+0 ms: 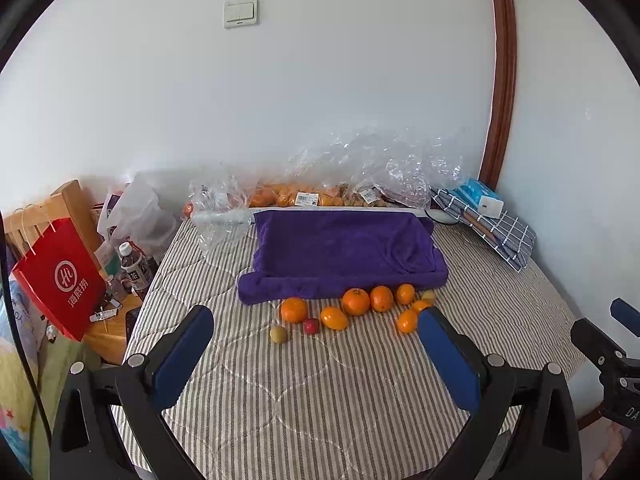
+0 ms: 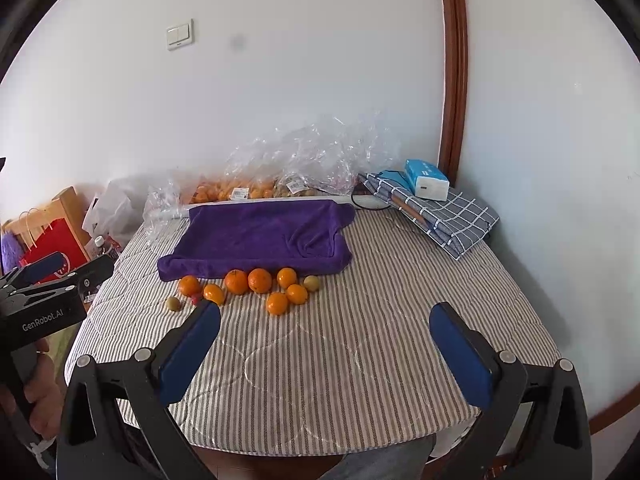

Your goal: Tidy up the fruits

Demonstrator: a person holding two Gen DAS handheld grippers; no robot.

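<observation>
Several oranges (image 1: 355, 301) (image 2: 260, 280) lie loose on the striped tablecloth just in front of a purple towel-covered tray (image 1: 340, 248) (image 2: 260, 236). With them are a small red fruit (image 1: 311, 325) and two small yellow-green fruits, one at the left (image 1: 278, 334) (image 2: 173, 303) and one at the right (image 2: 311, 283). My left gripper (image 1: 316, 320) is open and empty, held above the table short of the fruit. My right gripper (image 2: 326, 312) is open and empty, further right and nearer the table's front edge.
Clear plastic bags of oranges (image 1: 288, 196) (image 2: 228, 192) lie along the wall behind the tray. A checked cloth with a blue tissue pack (image 1: 482, 198) (image 2: 426, 179) sits at back right. A red paper bag (image 1: 60, 280) and bottles (image 1: 134, 266) stand off the table's left side.
</observation>
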